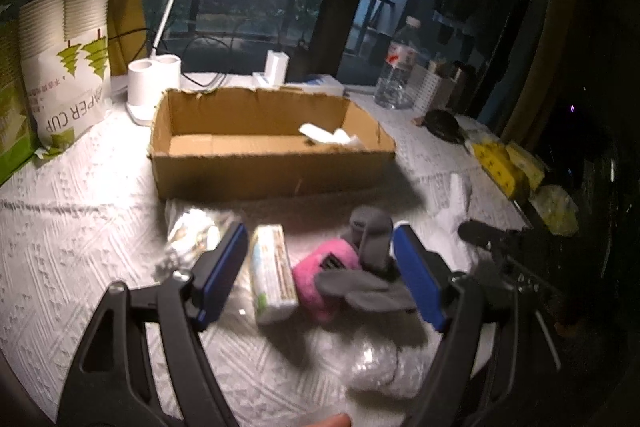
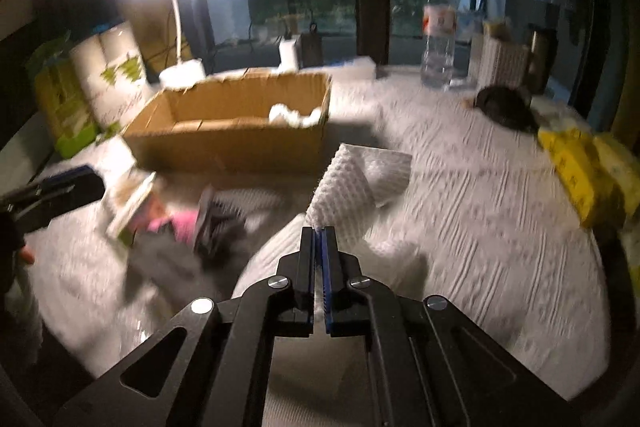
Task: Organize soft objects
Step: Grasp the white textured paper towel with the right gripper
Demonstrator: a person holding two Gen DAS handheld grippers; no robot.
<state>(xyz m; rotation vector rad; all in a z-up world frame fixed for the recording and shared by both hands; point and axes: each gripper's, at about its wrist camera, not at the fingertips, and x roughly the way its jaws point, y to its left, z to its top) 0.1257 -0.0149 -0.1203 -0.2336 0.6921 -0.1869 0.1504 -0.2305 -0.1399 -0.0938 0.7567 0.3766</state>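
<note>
Here the left gripper [image 1: 320, 275] hangs wide apart over the pile of soft things on the white tablecloth [image 1: 80, 227], and right between its fingers lie a tissue pack [image 1: 272, 275], a pink plush [image 1: 326, 267] and a grey cloth [image 1: 368, 287]. The tissue pack's long axis runs away from the camera, roughly in line with the fingers, just inside the left pad, so a closing pinch would likely take it across its narrow side. The cardboard box [image 1: 272, 167], the probable place for these things, stands straight ahead beyond the pile, open on top with something white [image 1: 332, 137] already in its right end. The right gripper [image 2: 319, 239] is clenched on a white knobbly cloth [image 2: 340, 191] that rises from its tips; the box lies ahead and to its left. A crumpled wrapper [image 1: 188, 235] sits just outside the left finger, and the plush presses against the pack, so both could get dragged along
</note>
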